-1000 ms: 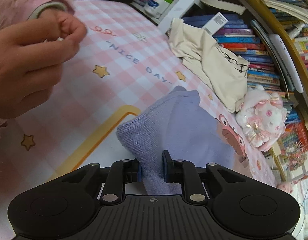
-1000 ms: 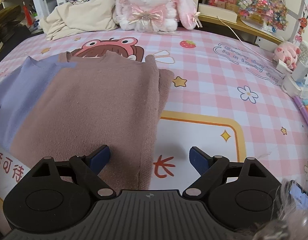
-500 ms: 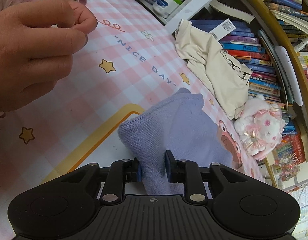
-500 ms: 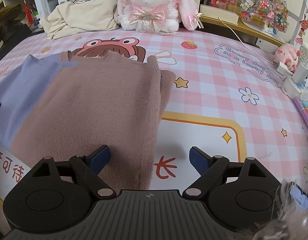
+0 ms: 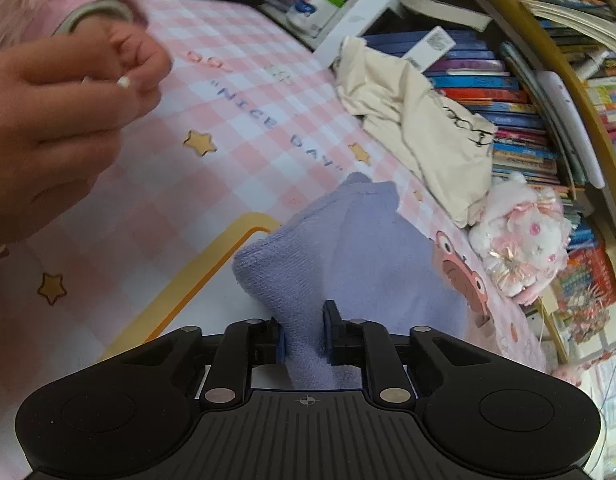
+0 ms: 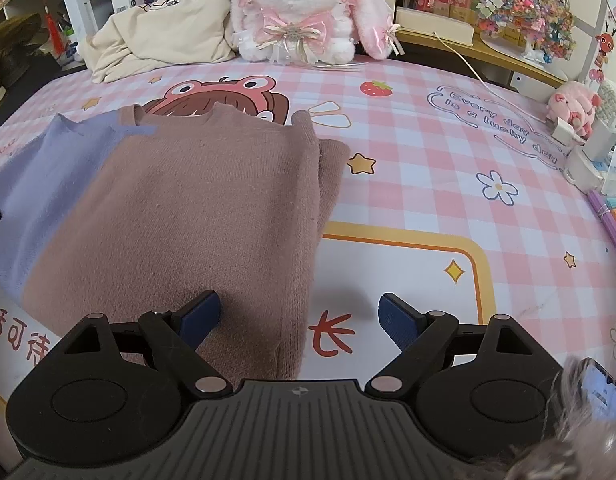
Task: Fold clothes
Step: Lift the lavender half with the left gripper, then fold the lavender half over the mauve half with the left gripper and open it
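Observation:
A knit sweater lies on the pink checked table cover, its brown body (image 6: 195, 208) folded flat and its lilac part (image 6: 47, 184) to the left. In the left wrist view the lilac fabric (image 5: 368, 264) is bunched up and raised. My left gripper (image 5: 304, 320) pinches a fold of it, its jaws closing with the cloth pressed between the pads. My right gripper (image 6: 299, 316) stands open low over the brown sweater's right edge, with its left finger (image 6: 199, 312) above the knit and its right finger (image 6: 400, 318) above the bare cover.
A person's bare hand (image 5: 59, 120) in a fuzzy pink sleeve hovers at the upper left. A cream garment (image 6: 159, 36) and a plush rabbit (image 6: 303, 12) sit at the table's back edge against bookshelves (image 5: 520, 92). A pink pig toy (image 6: 572, 100), a charger cable and small boxes crowd the right side.
My left jaws have narrowed a little on the lilac fold. The person's hand at the upper left has shifted slightly. The right gripper and the brown sweater look the same.

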A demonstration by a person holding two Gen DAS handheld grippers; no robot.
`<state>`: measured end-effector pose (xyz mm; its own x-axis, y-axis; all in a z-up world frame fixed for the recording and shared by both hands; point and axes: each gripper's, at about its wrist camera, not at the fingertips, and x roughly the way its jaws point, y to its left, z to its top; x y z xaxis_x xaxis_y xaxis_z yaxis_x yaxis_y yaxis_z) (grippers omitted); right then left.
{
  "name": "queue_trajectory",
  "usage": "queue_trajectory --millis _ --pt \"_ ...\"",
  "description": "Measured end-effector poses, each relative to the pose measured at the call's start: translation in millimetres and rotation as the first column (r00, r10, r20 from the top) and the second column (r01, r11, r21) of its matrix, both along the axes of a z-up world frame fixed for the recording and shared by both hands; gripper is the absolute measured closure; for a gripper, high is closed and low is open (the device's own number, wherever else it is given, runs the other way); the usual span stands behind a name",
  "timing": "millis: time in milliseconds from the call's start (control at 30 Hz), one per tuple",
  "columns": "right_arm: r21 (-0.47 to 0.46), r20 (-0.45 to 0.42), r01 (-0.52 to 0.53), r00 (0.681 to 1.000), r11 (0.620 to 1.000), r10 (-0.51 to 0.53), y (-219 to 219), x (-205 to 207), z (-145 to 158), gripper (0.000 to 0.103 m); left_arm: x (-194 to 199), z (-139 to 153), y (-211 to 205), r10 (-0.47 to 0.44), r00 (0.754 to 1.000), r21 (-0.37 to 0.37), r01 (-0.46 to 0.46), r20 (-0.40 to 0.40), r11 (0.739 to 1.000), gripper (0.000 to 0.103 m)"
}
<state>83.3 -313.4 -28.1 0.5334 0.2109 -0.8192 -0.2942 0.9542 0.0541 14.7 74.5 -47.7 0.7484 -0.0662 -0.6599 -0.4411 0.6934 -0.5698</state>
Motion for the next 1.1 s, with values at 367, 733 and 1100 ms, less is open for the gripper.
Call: queue_trajectory --millis 367,733,1100 --pt "0.013 -0.007 -0.023 1.000 1.000 0.023 -2 3 0 0.017 -2 44 -29 -0.101 0.990 0.145 0.086 0.102 0.986 0.095" --pt "0.057 0.021 -0.109 0.994 0.992 0.108 -8 6 4 0.027 -3 79 -65 -0.145 0.980 0.297 0.099 0.135 0.950 0.095" --pt "0.203 0.049 -0.193 0.981 0.960 0.187 -33 -11 25 0.061 -3 88 -84 -0.135 0.983 0.359 0.082 0.124 0.930 0.095"
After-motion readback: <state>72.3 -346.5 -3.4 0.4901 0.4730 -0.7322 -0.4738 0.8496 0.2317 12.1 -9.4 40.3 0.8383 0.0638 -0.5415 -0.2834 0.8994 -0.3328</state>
